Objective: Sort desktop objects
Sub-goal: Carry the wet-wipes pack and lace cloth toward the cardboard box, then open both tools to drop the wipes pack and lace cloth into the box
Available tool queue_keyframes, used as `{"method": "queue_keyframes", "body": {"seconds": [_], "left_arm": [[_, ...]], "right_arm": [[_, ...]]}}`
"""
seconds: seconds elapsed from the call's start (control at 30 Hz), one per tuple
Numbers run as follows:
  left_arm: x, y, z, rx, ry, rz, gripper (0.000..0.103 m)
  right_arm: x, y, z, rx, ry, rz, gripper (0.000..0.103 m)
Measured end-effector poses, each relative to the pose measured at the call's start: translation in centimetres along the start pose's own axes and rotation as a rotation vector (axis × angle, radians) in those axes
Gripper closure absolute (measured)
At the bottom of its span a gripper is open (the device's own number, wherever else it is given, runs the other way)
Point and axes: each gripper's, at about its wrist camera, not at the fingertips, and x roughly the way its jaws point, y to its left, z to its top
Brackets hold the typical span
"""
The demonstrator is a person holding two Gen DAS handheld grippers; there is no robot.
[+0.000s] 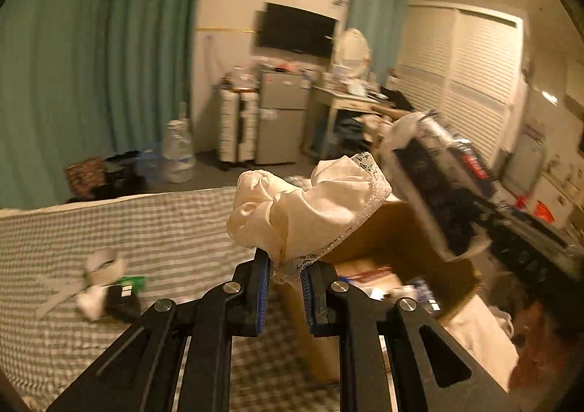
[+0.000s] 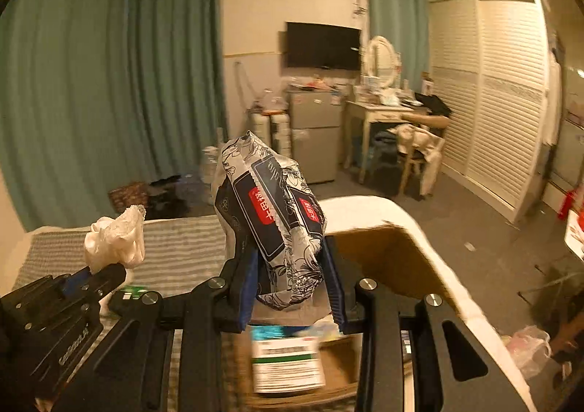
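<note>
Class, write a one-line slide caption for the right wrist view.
Right gripper lifts a patterned tissue pack above an open cardboard box.

A cream cloth with lace trim [image 1: 306, 207] is pinched between the blue pads of the left gripper [image 1: 286, 277]. Behind the cloth an open cardboard box [image 1: 394, 240] is seen (some packets lie inside). To the right of the box a black and white packet [image 1: 434, 189] is held up, blurred. Left of the box a striped bedcover [image 1: 146, 226] is spread, with small things on it.
</note>
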Motion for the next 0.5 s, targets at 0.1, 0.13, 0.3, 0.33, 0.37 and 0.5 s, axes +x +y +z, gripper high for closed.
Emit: {"method": "queue_keyframes", "body": {"seconds": [0.1,0.13,0.3,0.33,0.37,0.5], "left_arm": [[2.2,-3.2,-0.2,0.031,0.032,-0.049,0.087],[3.2,-4.2,-0.4,0.039,0.048,-0.063,0.087],[7.8,-7.3,-1.6,0.066,0.124,-0.086,0.087],[8.7,-7.9,-2.0,0.074,0.143,-0.089,0.085],[9.0,-8.5,-2.5,0.084,0.158,-0.089,0.084],[9.8,-9.2,-3.6,0.132,0.158,-0.057,0.022]], "right_arm": [[1.6,-3.2,-0.4,0.030,0.035,-0.043,0.070],[2.6,-4.3,-0.9,0.040,0.056,-0.065,0.070],[5.7,-8.6,-3.2,0.084,0.134,-0.112,0.070],[6.5,-9.1,-3.7,0.092,0.152,-0.119,0.070],[7.2,-9.6,-4.2,0.099,0.170,-0.122,0.070],[8.9,-10.9,-5.6,0.130,0.206,-0.153,0.059]]}}
